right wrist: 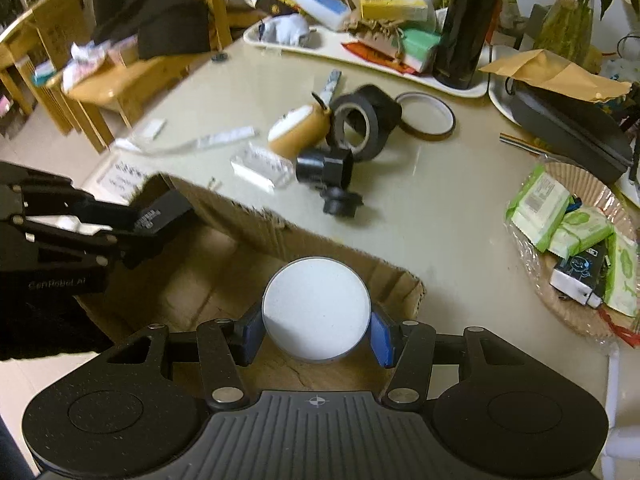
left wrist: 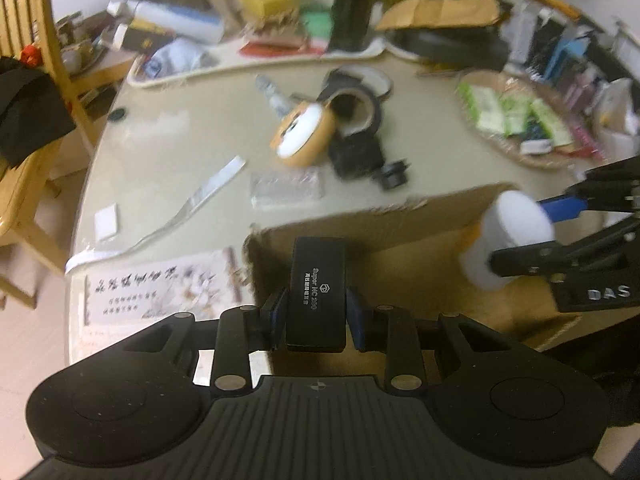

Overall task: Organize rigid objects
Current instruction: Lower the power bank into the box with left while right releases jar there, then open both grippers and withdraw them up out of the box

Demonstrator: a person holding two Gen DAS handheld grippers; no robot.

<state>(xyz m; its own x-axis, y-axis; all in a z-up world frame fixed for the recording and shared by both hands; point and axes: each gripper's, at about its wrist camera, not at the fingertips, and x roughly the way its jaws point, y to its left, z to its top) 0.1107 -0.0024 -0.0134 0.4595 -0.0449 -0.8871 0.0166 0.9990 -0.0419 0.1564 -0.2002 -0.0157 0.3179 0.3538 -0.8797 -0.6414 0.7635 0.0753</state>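
Note:
My left gripper (left wrist: 316, 312) is shut on a flat black rectangular device (left wrist: 318, 292) with white lettering, held above the open cardboard box (left wrist: 420, 220). In the right wrist view that same device (right wrist: 160, 212) shows at the left, over the box's left end. My right gripper (right wrist: 316, 330) is shut on a white round-lidded container (right wrist: 316, 312), over the box (right wrist: 208, 272). The left wrist view shows this container (left wrist: 512, 232) at the right edge with an orange band near its base, clamped in the right gripper's fingers (left wrist: 532, 256).
On the table beyond the box lie an orange-and-white cylinder (right wrist: 298, 130), a black tape roll (right wrist: 366, 120), a thin tape ring (right wrist: 426, 114), small black parts (right wrist: 326, 166), a clear packet (right wrist: 262, 166) and a paper strip (left wrist: 200, 196). A basket of green packets (right wrist: 576, 232) sits right. Wooden chairs (right wrist: 100, 92) stand left.

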